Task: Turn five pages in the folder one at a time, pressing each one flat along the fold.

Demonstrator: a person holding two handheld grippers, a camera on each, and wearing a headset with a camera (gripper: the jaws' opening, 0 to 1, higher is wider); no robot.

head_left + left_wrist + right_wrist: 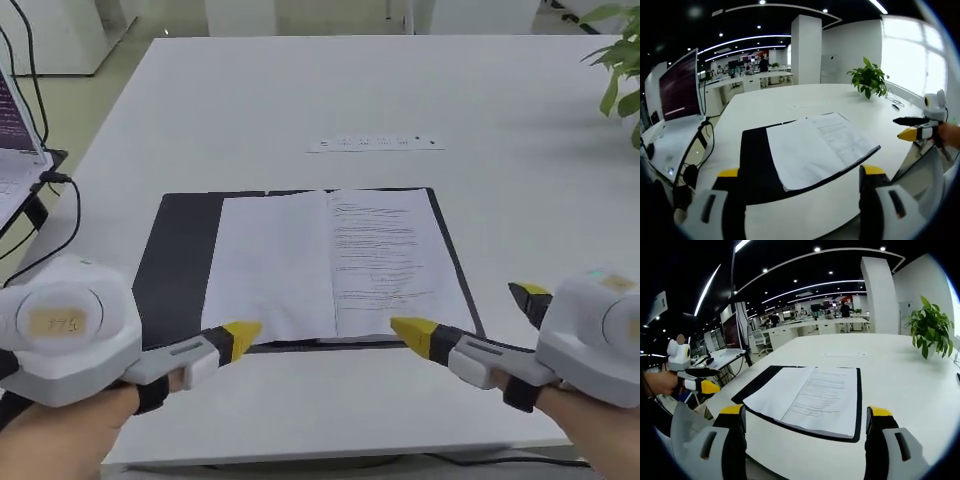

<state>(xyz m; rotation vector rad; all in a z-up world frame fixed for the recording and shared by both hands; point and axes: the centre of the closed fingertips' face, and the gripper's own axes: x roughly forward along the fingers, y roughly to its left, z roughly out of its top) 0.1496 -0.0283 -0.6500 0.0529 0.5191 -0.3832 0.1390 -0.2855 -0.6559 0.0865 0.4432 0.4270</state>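
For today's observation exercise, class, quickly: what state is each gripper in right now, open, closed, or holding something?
Left gripper: open, holding nothing.
Right gripper: open, holding nothing.

A black folder (180,260) lies open and flat on the white worktop (300,90), close to its near edge. A broad strip of bare black cover shows on the left. The left page (270,265) is blank white, and the right page (385,260) carries lines of print. The fold (330,265) runs straight down between the two pages.
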